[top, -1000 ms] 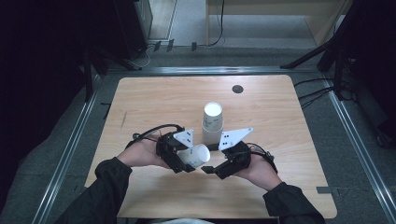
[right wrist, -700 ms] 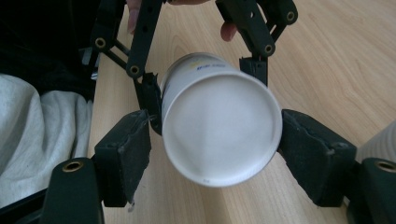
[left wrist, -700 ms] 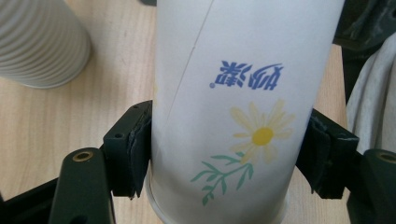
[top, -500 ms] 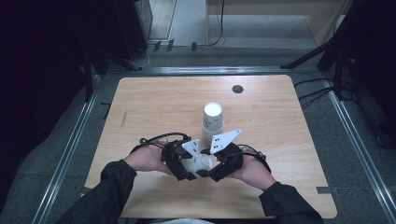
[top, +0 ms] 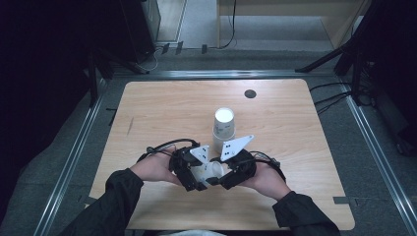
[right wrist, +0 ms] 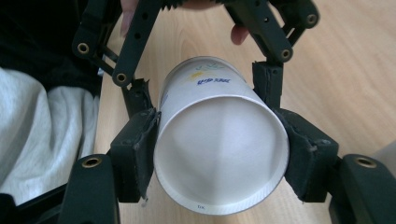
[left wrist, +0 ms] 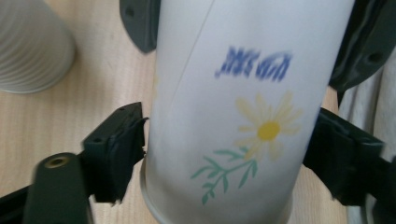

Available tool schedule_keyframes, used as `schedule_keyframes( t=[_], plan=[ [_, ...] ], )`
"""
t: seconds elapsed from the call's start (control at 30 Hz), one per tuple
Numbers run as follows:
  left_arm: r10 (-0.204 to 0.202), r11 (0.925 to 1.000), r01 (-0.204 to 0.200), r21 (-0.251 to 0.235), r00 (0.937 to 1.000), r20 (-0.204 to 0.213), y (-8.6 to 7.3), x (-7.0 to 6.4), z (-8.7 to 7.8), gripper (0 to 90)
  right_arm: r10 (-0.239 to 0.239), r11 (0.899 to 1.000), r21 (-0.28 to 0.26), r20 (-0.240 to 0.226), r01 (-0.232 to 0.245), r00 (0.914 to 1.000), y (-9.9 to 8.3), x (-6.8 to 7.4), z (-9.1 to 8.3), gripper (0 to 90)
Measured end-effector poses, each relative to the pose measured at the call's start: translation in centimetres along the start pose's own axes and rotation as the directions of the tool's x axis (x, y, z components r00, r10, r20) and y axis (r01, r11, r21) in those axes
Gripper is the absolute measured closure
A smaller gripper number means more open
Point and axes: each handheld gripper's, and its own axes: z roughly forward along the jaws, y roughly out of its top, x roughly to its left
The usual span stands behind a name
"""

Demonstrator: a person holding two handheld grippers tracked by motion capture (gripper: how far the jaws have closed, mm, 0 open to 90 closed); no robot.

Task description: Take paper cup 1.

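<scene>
The cup (right wrist: pixel 219 140) is held above the counter (top: pixel 162 113) between both tools, the right tool (right wrist: pixel 219 154) clamped at its rim, the left tool (left wrist: pixel 229 154) around its wall. The handover seems midway; placing by the stack (top: pixel 224 123) is judged left.

upside-down cup stack (top: pixel 224 124) just beyond both tongs, bare table (top: pixel 162 108) left, right

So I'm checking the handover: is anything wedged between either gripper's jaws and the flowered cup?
Nothing visible. The right gripper has both pads against the sides of the flowered cup near its rim, and the left gripper clamps its printed wall directly.
</scene>
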Motion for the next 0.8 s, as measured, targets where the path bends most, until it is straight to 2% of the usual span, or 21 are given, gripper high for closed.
schedule_keyframes(
  t=[0.07,0.17,0.3,0.47,0.57,0.63,0.77,0.8],
  plan=[
    [-0.012,0.9998,0.012,-0.016,0.9998,-0.014,-0.2,0.0,-0.3,13.5,0.007,1.0,-0.021,0.003,-0.007,1.0,0.1,-0.1,-0.6,34.7],
    [-0.026,0.9977,0.024,-0.064,0.9992,-0.029,-0.5,0.1,-0.9,12.7,0.014,0.999,-0.05,0.002,-0.014,0.9999,0.2,-0.2,-1.3,34.7],
    [-0.034,0.9898,0.028,-0.14,0.9984,-0.044,-0.7,0.2,-1.9,12.2,0.016,0.996,-0.087,0.001,-0.015,0.9999,0.3,-0.1,-2.2,34.7],
    [-0.064,0.9721,0.055,-0.228,0.9975,-0.029,-1.1,-0.1,-2.5,12.1,0.011,0.993,-0.119,-0.005,-0.011,0.9999,0.5,-0.1,-3.1,34.7],
    [-0.062,0.9632,0.052,-0.264,0.9977,-0.029,-1.3,-0.3,-2.7,11.5,0.009,0.991,-0.13,-0.012,-0.01,0.9999,0.6,0.0,-3.5,34.8],
    [-0.066,0.9572,0.059,-0.283,0.9977,-0.015,-1.3,-0.4,-2.9,10.8,0.006,0.991,-0.137,-0.015,-0.008,0.9999,0.7,0.1,-3.6,34.8],
    [-0.054,0.9371,0.05,-0.345,0.9985,-0.002,-1.4,-0.9,-3.0,10.8,0.003,0.988,-0.155,-0.031,-0.008,0.9995,0.9,0.1,-3.8,34.8],
    [-0.054,0.9371,0.05,-0.345,0.9985,-0.002,-1.4,-0.9,-3.0,10.8,0.003,0.988,-0.155,-0.031,-0.008,0.9995,0.9,0.1,-3.8,34.8]
  ],
)
